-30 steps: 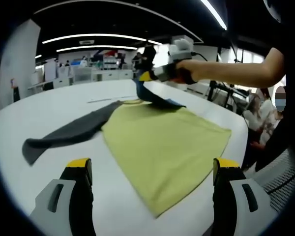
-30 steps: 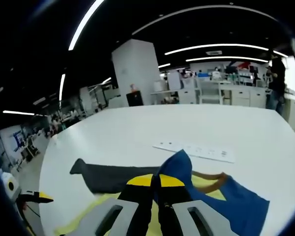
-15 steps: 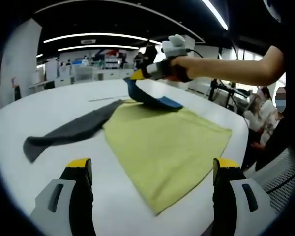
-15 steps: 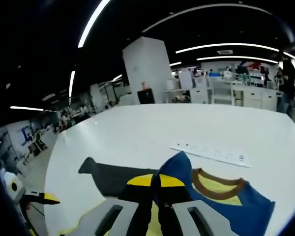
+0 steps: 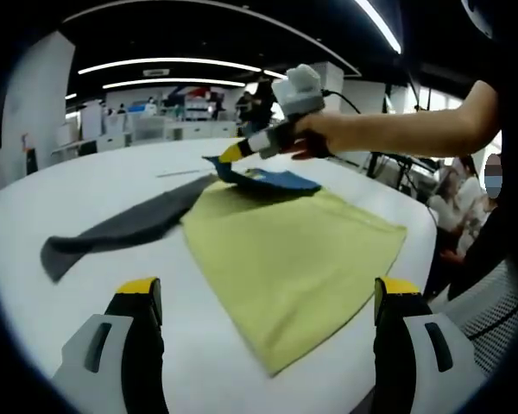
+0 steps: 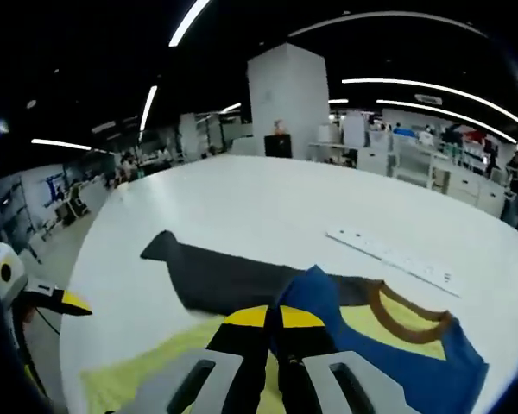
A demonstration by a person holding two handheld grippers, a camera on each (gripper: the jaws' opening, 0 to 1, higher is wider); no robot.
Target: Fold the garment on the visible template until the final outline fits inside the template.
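Observation:
A yellow-green garment [image 5: 293, 259] lies flat on the white table [image 5: 95, 181]. Its dark grey sleeve [image 5: 121, 228] stretches out to the left. My right gripper [image 5: 231, 154], held by a hand, is shut on the blue sleeve [image 5: 272, 179] and holds it lifted over the collar end. In the right gripper view the jaws [image 6: 281, 316] pinch blue cloth [image 6: 315, 293], with the brown collar [image 6: 387, 306] and the grey sleeve [image 6: 224, 278] just beyond. My left gripper [image 5: 268, 297] hangs open above the garment's near hem, holding nothing.
A long white strip [image 6: 388, 255] lies on the table past the collar. The table's rounded edge [image 5: 419, 233] runs close to the garment's right side, and people sit beyond it [image 5: 466, 203]. Benches and a white pillar [image 6: 298, 103] stand far behind.
The right gripper has carried the blue sleeve leftward and lower, toward the grey sleeve. The left gripper has stayed where it was, open.

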